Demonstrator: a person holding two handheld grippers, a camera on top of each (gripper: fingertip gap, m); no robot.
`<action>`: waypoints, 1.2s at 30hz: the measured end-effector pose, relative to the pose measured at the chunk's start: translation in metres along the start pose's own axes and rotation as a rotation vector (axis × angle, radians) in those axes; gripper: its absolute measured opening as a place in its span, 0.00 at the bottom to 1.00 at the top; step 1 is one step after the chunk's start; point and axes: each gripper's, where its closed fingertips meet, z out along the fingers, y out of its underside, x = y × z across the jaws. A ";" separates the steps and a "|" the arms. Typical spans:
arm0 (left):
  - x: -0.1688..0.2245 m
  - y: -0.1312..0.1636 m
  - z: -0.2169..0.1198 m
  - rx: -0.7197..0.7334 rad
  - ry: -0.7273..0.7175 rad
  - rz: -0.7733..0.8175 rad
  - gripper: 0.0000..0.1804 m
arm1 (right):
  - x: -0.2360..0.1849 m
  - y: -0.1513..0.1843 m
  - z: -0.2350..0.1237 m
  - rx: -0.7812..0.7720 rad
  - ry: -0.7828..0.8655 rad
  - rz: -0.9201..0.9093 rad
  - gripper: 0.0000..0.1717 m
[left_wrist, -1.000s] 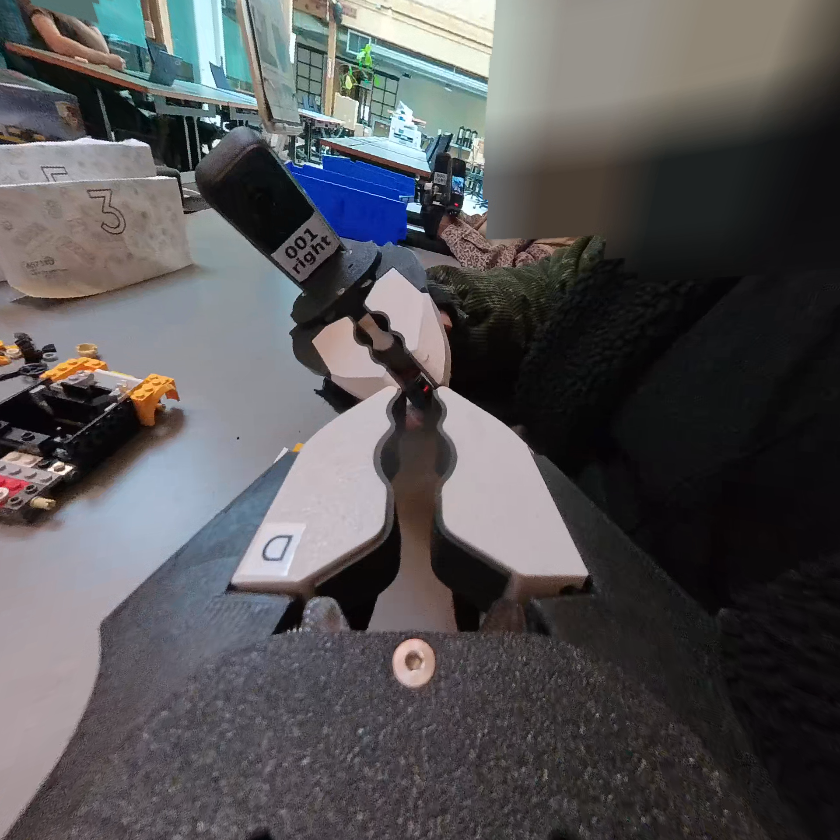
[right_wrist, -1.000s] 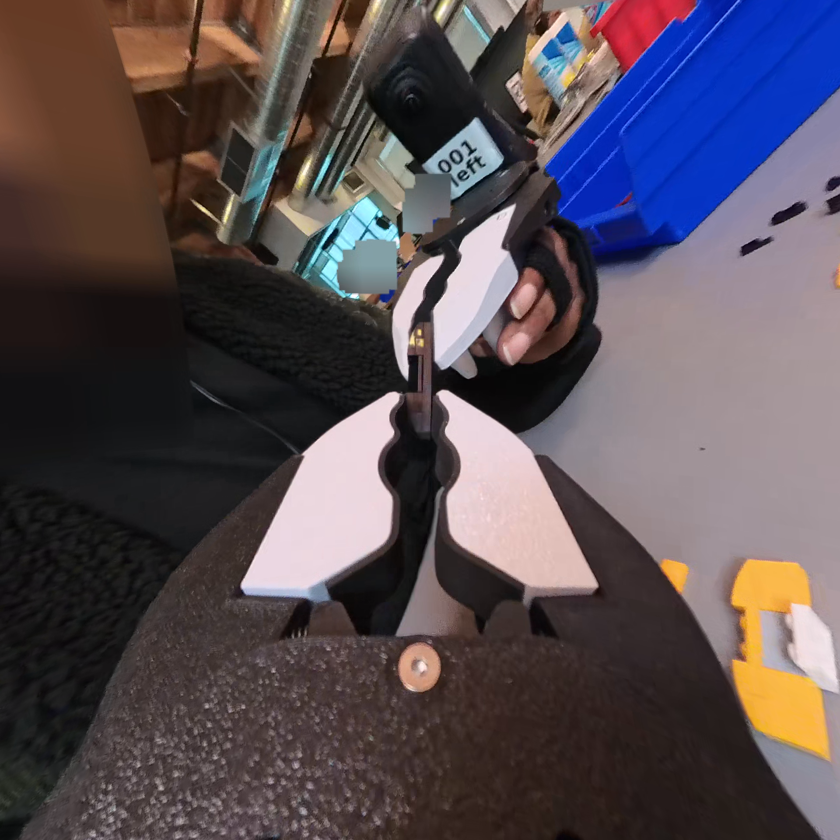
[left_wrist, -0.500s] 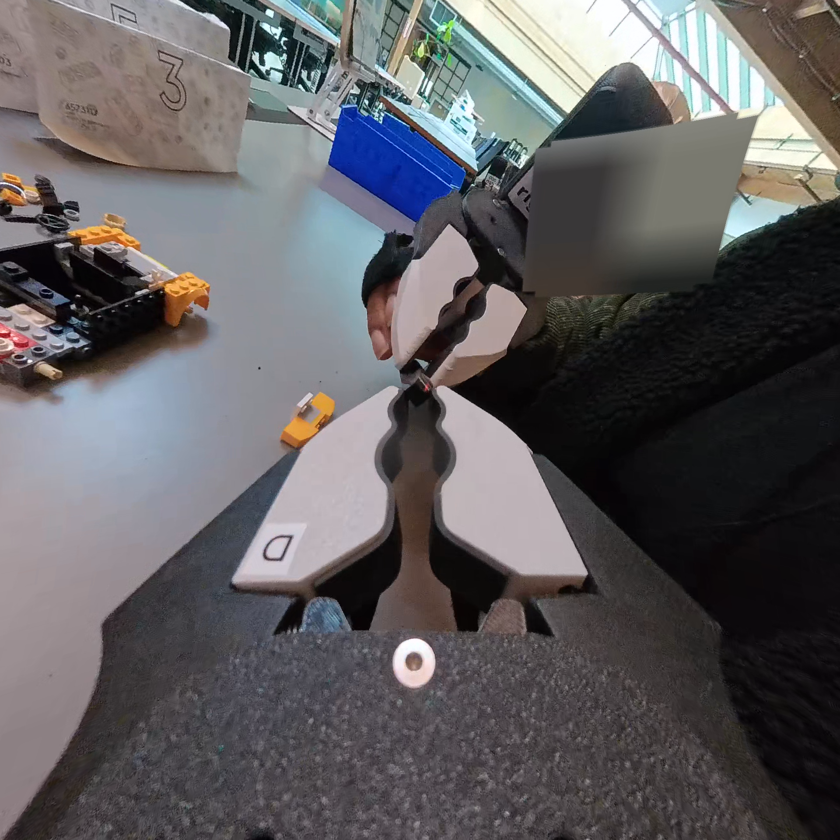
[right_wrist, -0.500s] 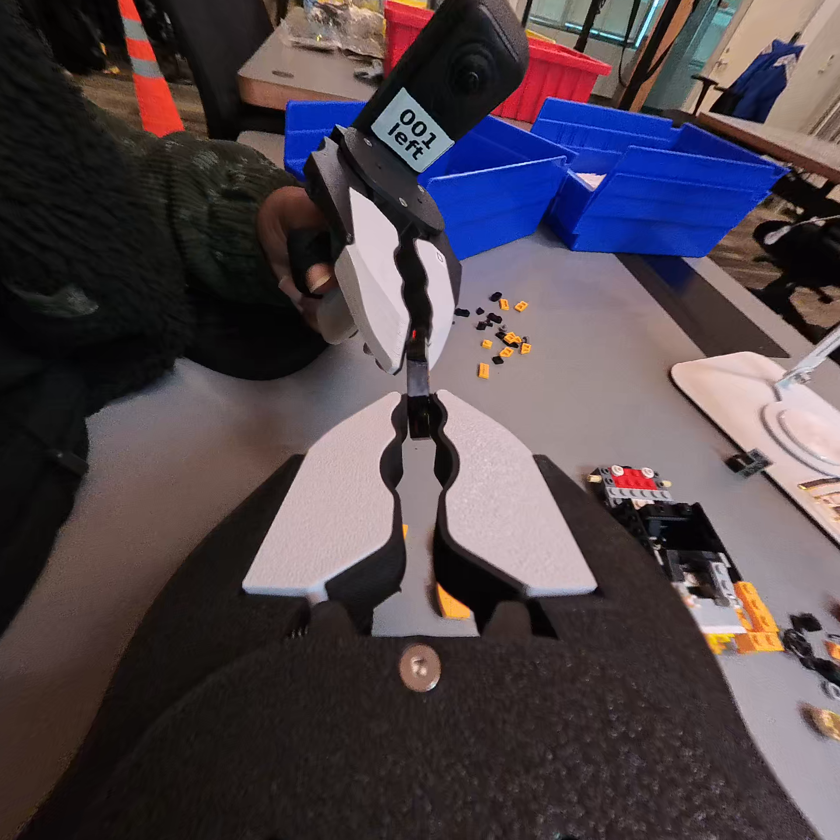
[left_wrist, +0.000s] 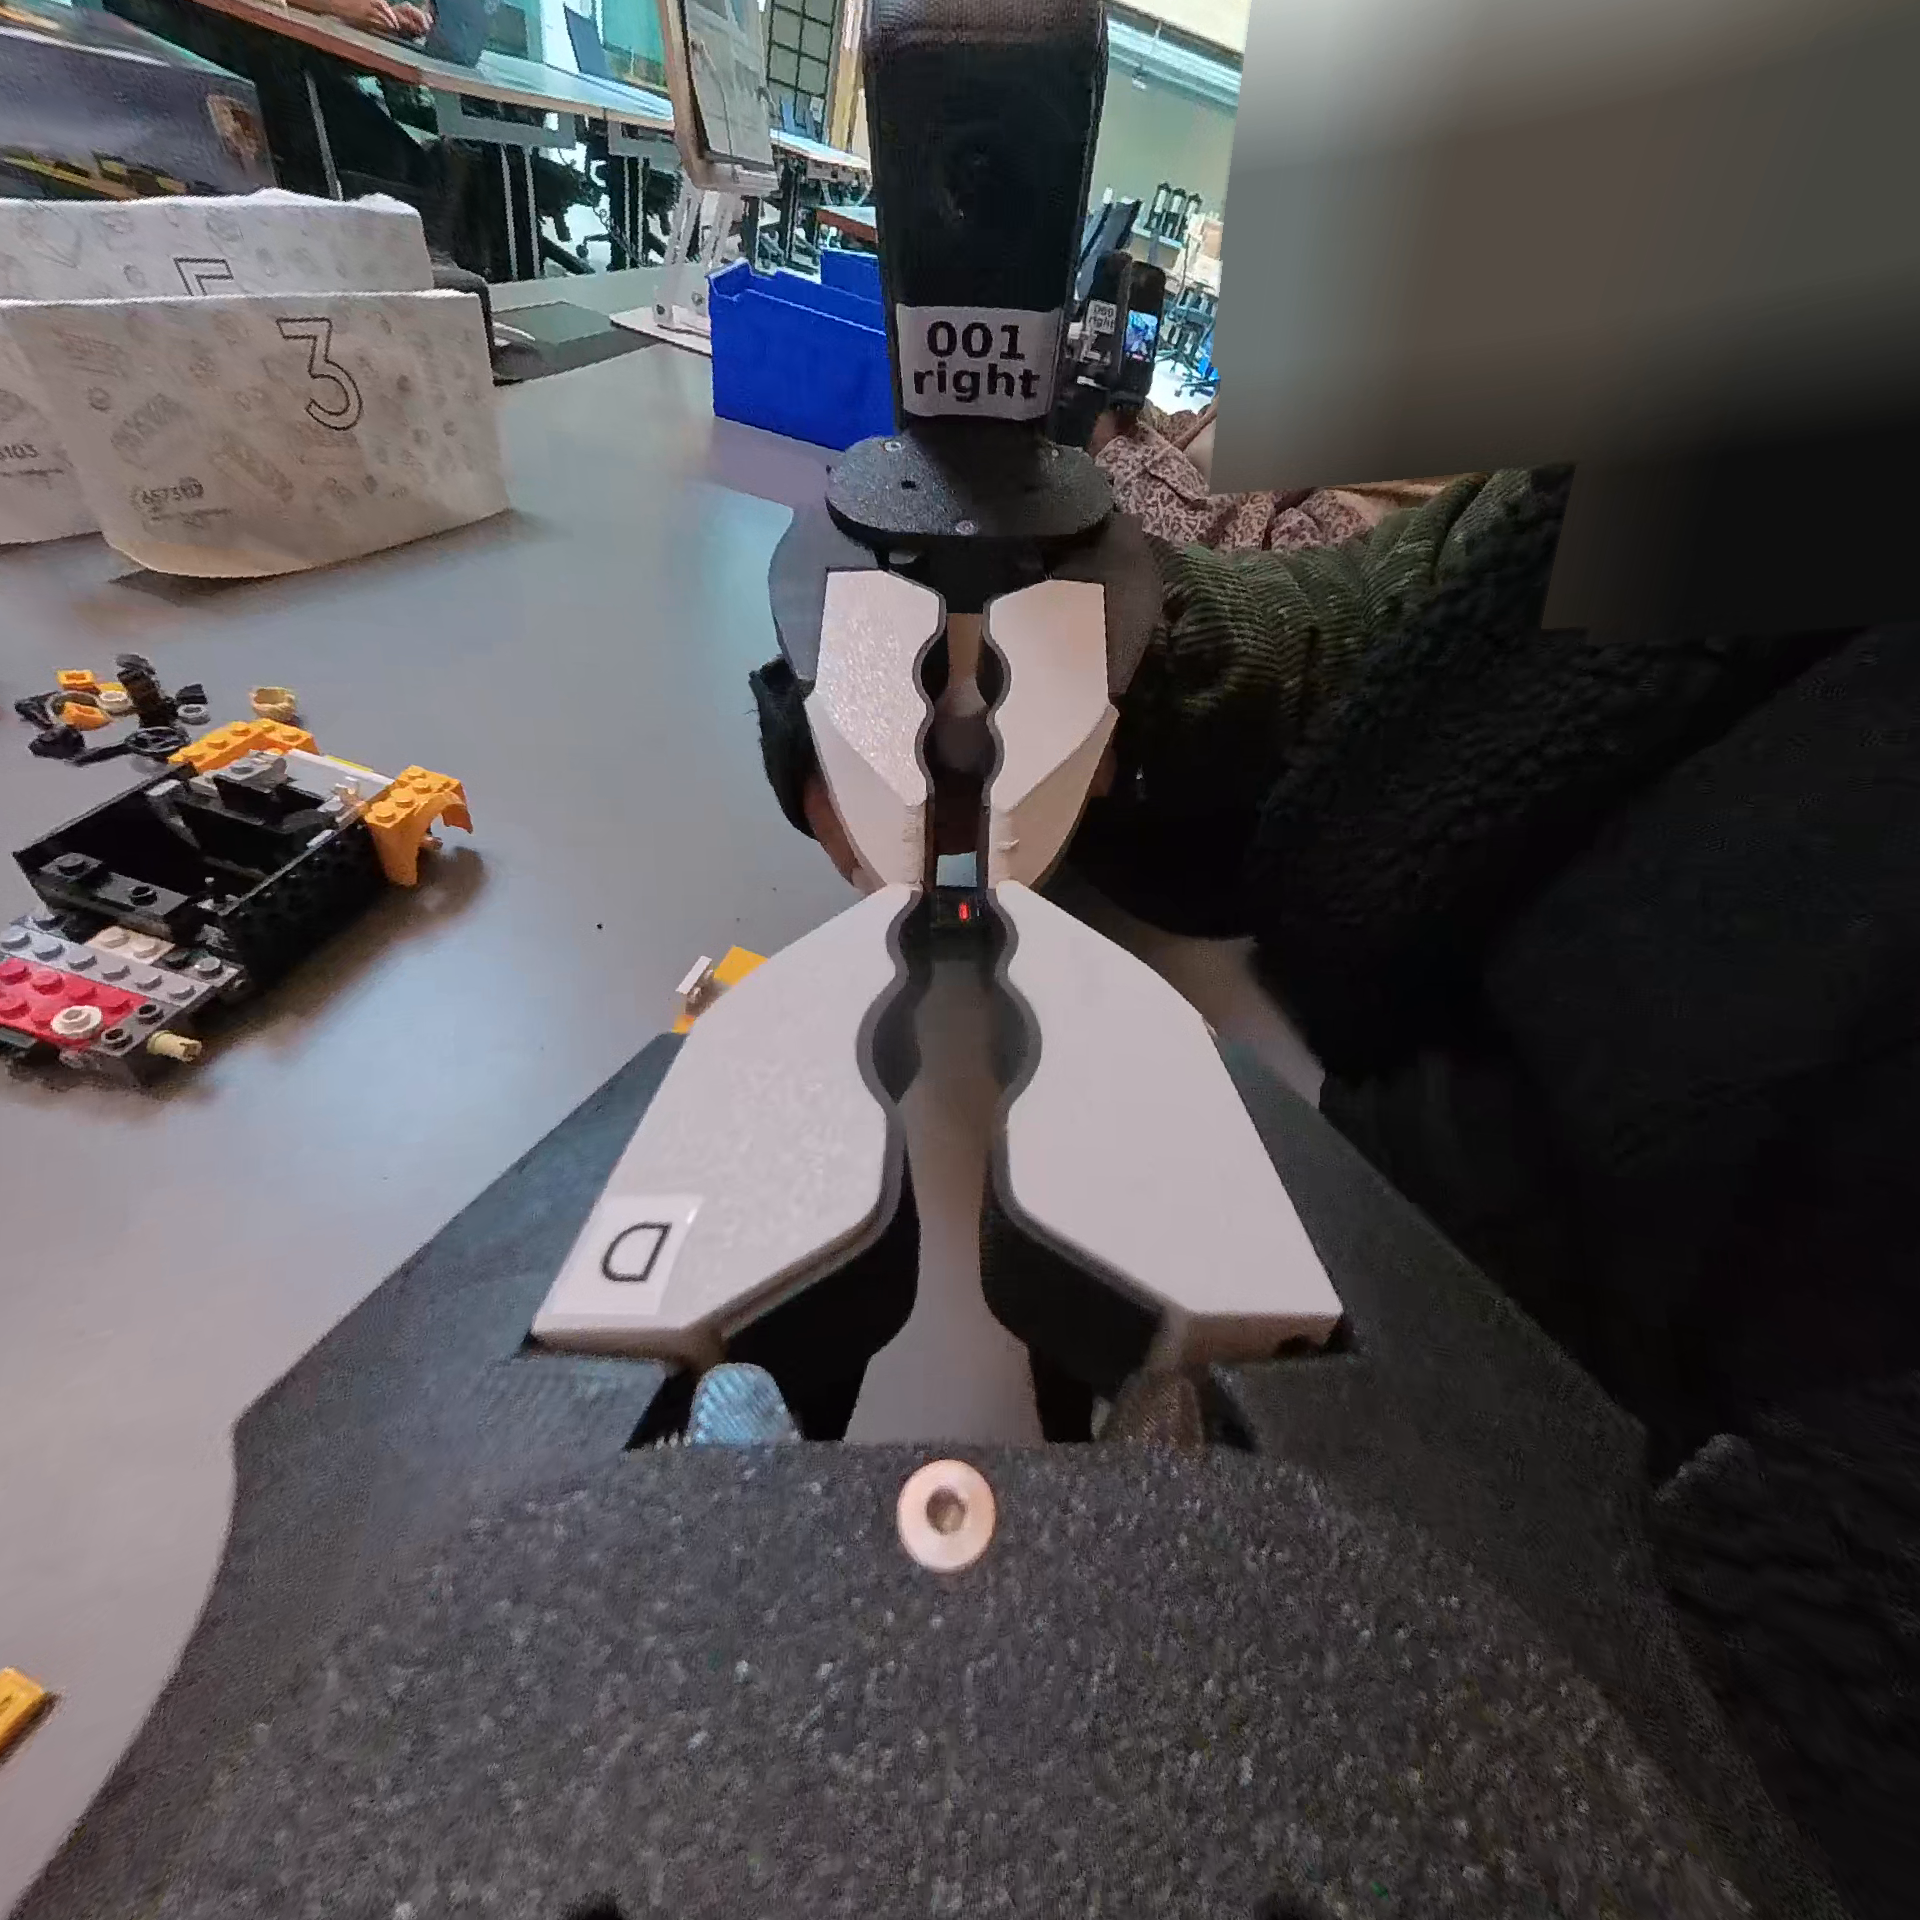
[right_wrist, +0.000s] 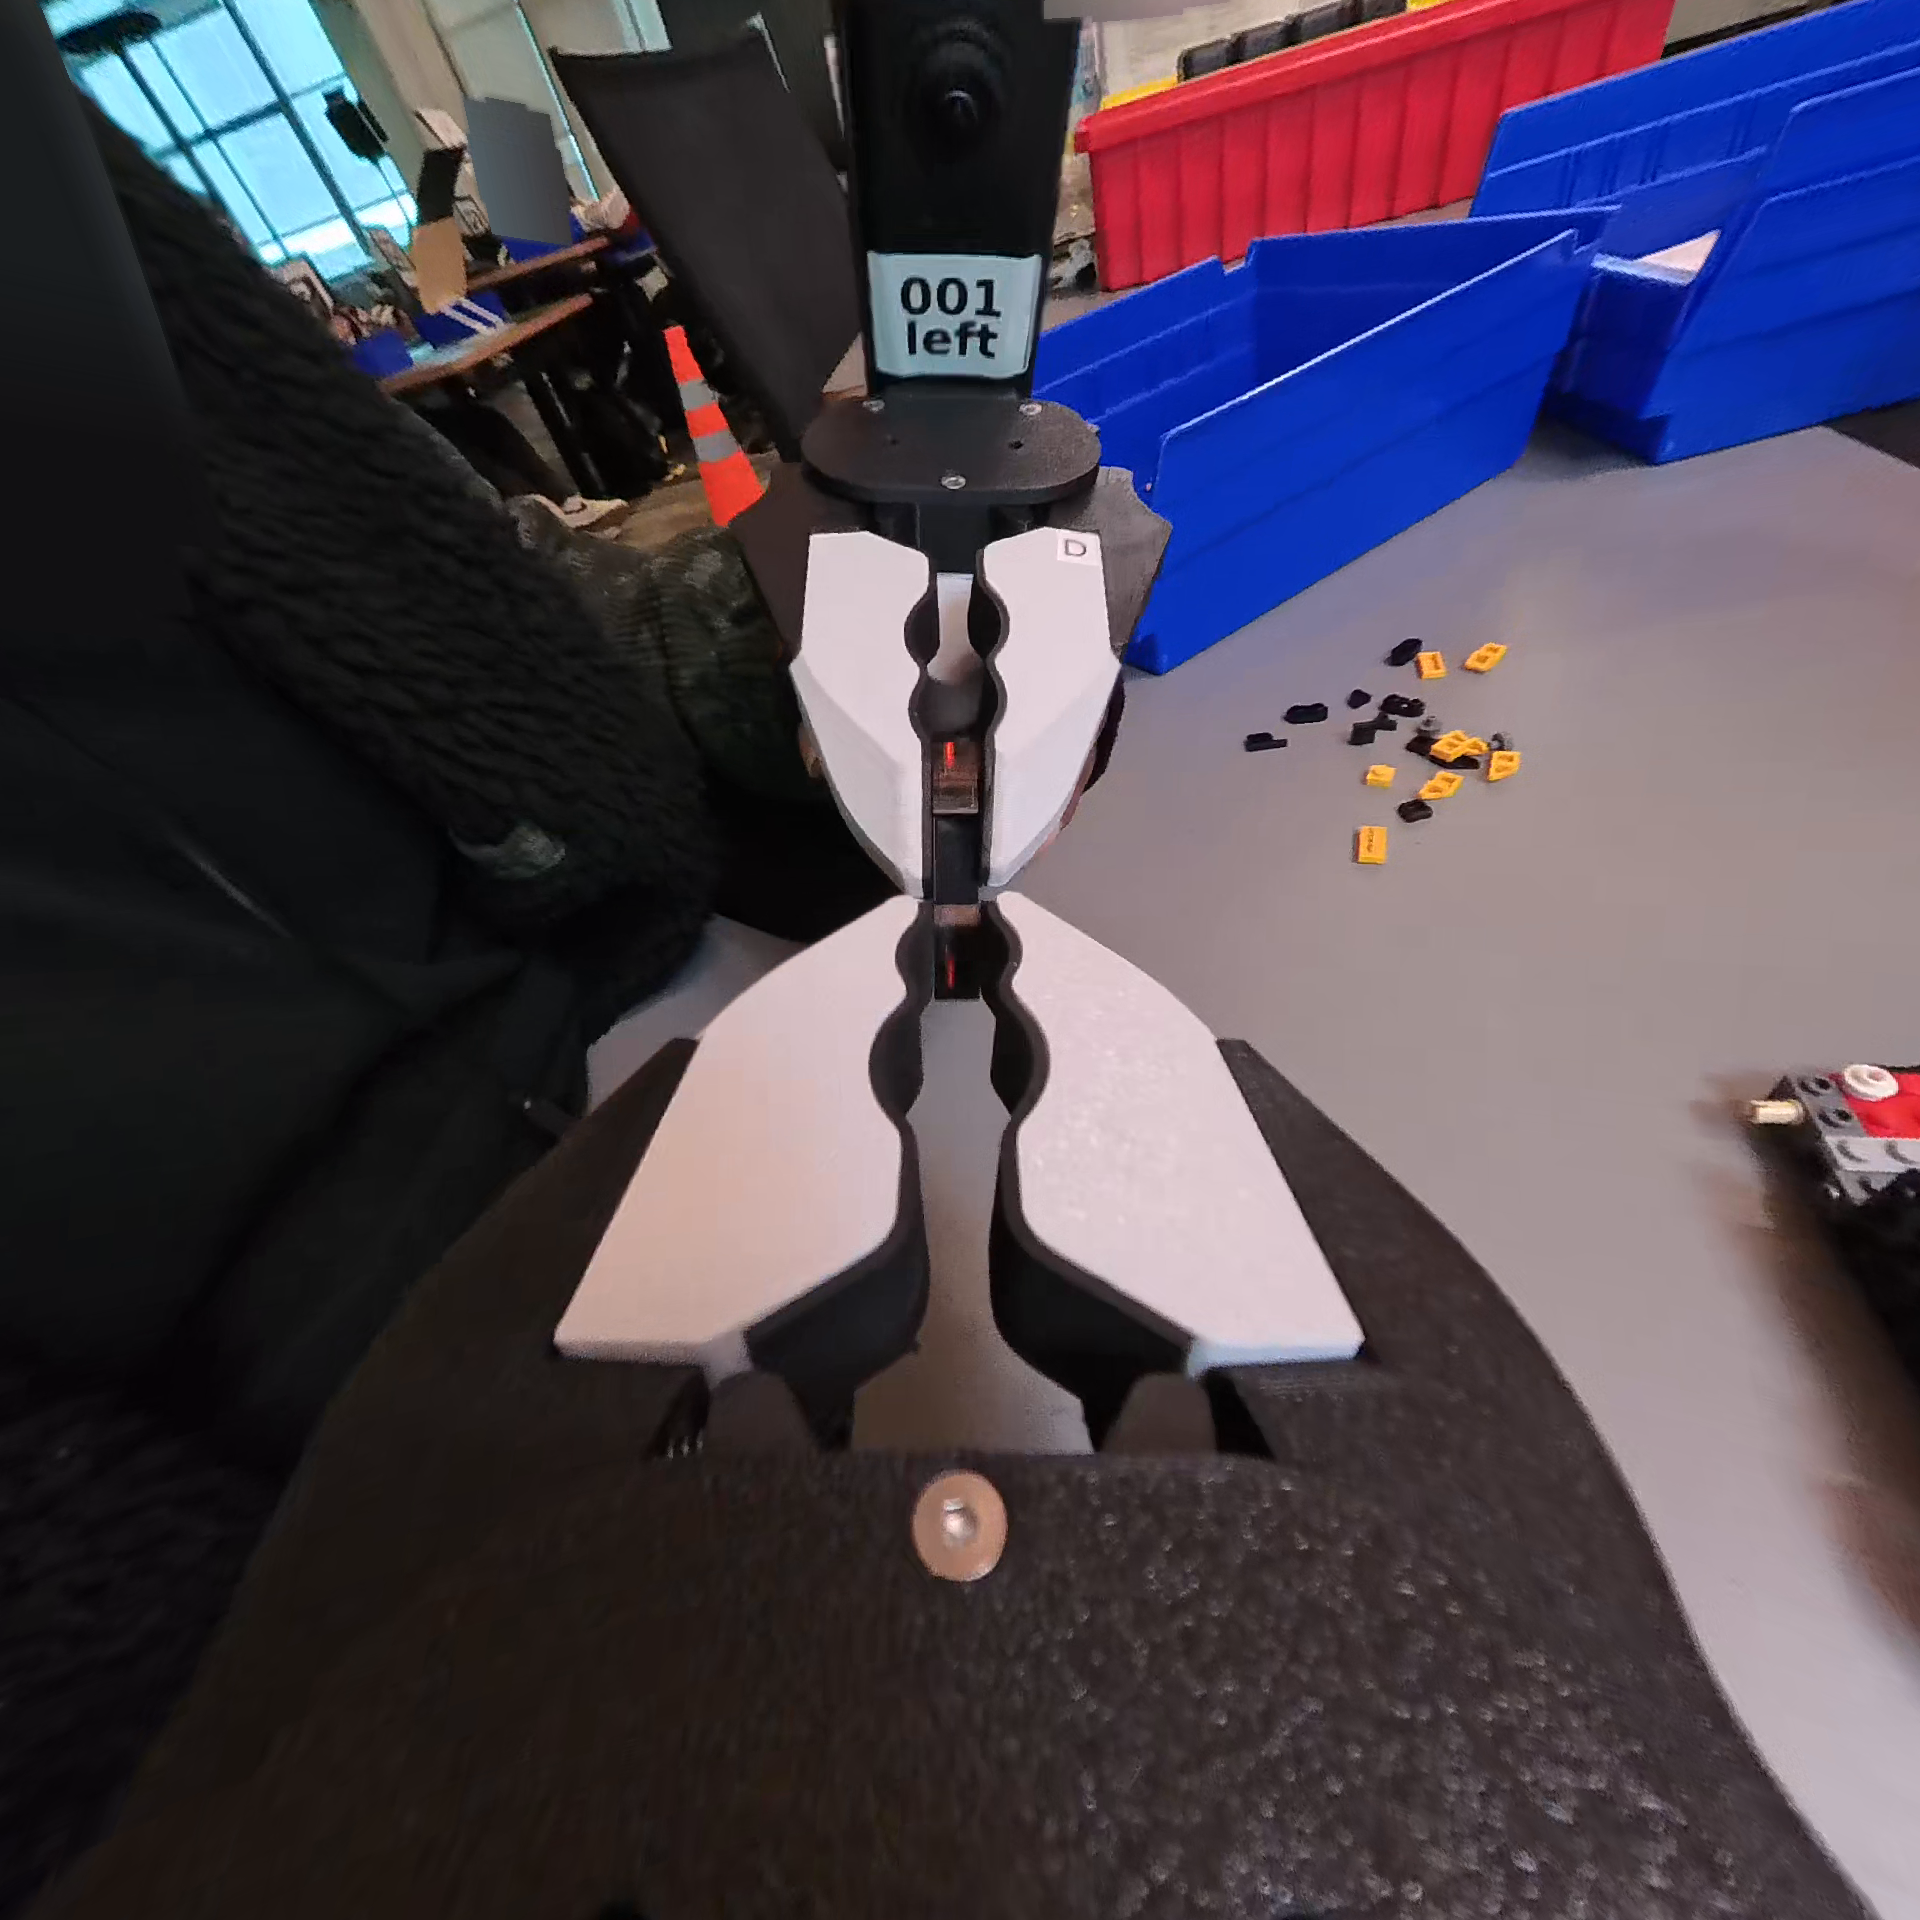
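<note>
We are seeing the left gripper (left_wrist: 957, 914) and the right gripper (right_wrist: 954, 940) meeting tip to tip above the grey bench (left_wrist: 582, 644), both facing each other in a straight line. Both are pinching the same small black brick piece (right_wrist: 953, 847), a narrow dark part with a tiny red mark and a pale patch on it. The left fingers (left_wrist: 810, 1091) are standing nearly closed, pads pressing on one end of the piece. The right fingers (right_wrist: 1122, 1122) are also standing nearly closed, clamping the other end. The piece is hanging in the air between the two grippers, off the bench.

A person's hand (left_wrist: 821, 821) in a dark sleeve is holding the right gripper from behind.

On the bench, to the left in the left wrist view, a half-built black, orange and red brick model (left_wrist: 197, 862) is lying. A small orange piece (left_wrist: 717, 977) is lying just beside the left fingers. White paper bags (left_wrist: 260, 416) are standing further back. In the right wrist view, a scatter of small black and orange pieces (right_wrist: 1423, 748) is lying near blue bins (right_wrist: 1351, 416), with a red bin (right_wrist: 1351, 156) behind them.
</note>
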 end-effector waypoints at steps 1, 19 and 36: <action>0.001 0.001 0.000 -0.010 0.006 0.007 0.05 | -0.001 0.001 0.001 -0.008 -0.001 -0.018 0.04; 0.024 -0.036 -0.023 0.171 0.002 0.222 0.05 | -0.004 -0.066 -0.050 0.517 -0.273 0.285 0.04; -0.003 -0.004 -0.005 0.005 -0.058 0.087 0.05 | 0.008 0.015 0.004 -0.098 0.127 -0.193 0.08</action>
